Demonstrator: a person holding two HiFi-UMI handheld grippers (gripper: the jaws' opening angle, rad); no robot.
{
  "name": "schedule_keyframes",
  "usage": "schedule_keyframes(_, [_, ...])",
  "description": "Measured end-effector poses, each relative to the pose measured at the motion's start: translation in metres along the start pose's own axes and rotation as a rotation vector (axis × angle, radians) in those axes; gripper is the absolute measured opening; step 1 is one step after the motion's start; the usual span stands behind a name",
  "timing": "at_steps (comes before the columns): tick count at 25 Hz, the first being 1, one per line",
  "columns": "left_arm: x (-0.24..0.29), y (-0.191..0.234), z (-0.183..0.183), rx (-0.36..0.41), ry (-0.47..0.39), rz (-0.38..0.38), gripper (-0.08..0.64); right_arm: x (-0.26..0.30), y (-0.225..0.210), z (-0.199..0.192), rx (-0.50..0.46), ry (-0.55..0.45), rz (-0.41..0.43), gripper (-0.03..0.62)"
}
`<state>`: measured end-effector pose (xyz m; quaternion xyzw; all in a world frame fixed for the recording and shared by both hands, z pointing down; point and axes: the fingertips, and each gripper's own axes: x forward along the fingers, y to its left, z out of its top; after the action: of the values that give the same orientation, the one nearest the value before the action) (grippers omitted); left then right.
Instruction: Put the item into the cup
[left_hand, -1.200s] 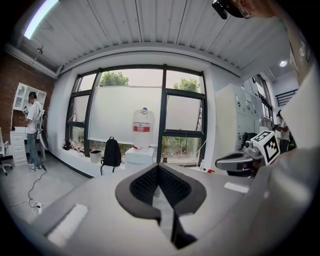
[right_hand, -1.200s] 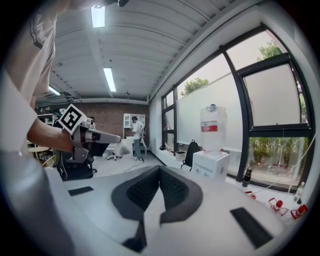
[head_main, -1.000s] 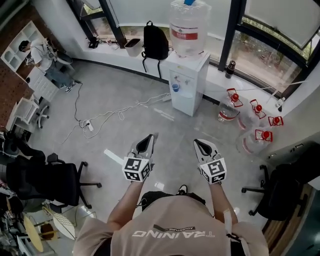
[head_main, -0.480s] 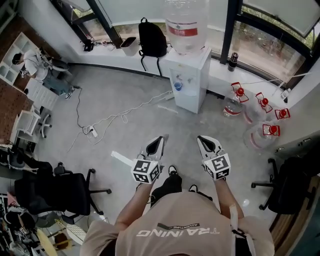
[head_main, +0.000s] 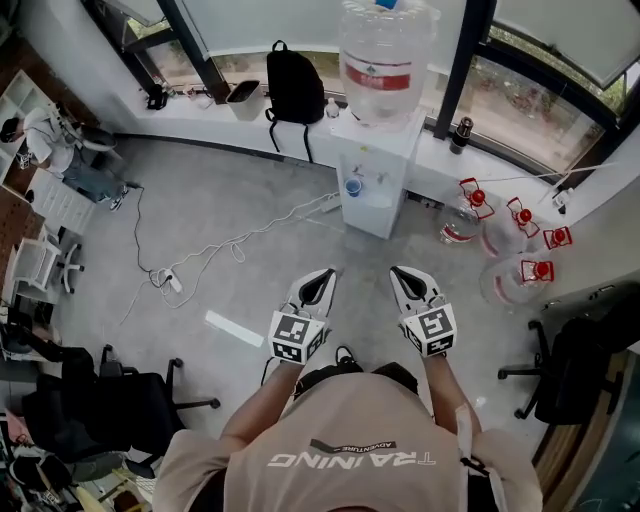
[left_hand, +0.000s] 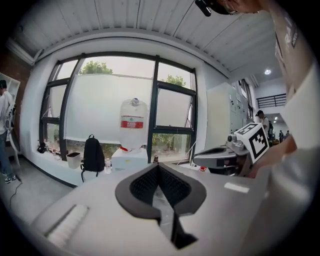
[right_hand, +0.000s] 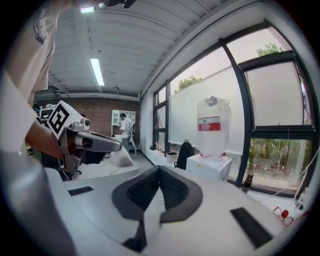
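Holding left gripper (head_main: 322, 280) and right gripper (head_main: 402, 280) out front, jaws pinched together on nothing, I'd guess just carried idle facing the dispenser (head_main: 375, 195), no item near

The room is viewed from above in the head view, which is pointed forward and steeply down over the person's shoulders (head_main: 350, 455) onto the floor (head_main: 225, 195). The left gripper (head_main: 320, 277) and right gripper (head_main: 402, 273) are caught close beneath it. Each gripper view is taken from just behind the jaws, level along them, toward the windows (head_main: 525, 95). The water dispenser (head_main: 378, 185) and black backpack (head_main: 293, 90) are shared by all three views, at a distance. Each gripper is also caught at the edge of the other's view.
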<state>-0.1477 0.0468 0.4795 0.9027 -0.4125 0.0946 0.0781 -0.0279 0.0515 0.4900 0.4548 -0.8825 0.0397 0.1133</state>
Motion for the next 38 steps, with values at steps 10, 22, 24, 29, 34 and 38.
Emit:
schedule_keyframes(10, [0.044,0.052,0.001,-0.015,0.028,-0.065,0.006,0.059,-0.029,-0.005,0.017,0.037,-0.051,0.011])
schedule_keyframes(22, [0.153,0.102,0.009,-0.031,0.077,-0.054,0.006,0.146,-0.135,-0.013,0.028,0.069,0.0,0.011])
schedule_keyframes(24, [0.174,0.107,0.014,-0.032,0.081,-0.052,0.006,0.16,-0.153,-0.013,0.016,0.08,0.022,0.011])
schedule_keyframes(29, [0.224,0.119,0.022,-0.037,0.097,-0.051,0.006,0.193,-0.193,-0.014,-0.002,0.086,0.07,0.011])
schedule_keyframes(34, [0.259,0.125,0.032,-0.057,0.095,-0.047,0.006,0.212,-0.222,-0.02,-0.002,0.102,0.093,0.011])
schedule_keyframes(38, [0.274,0.135,0.036,-0.054,0.108,-0.051,0.006,0.224,-0.228,-0.028,0.014,0.114,0.11,0.011])
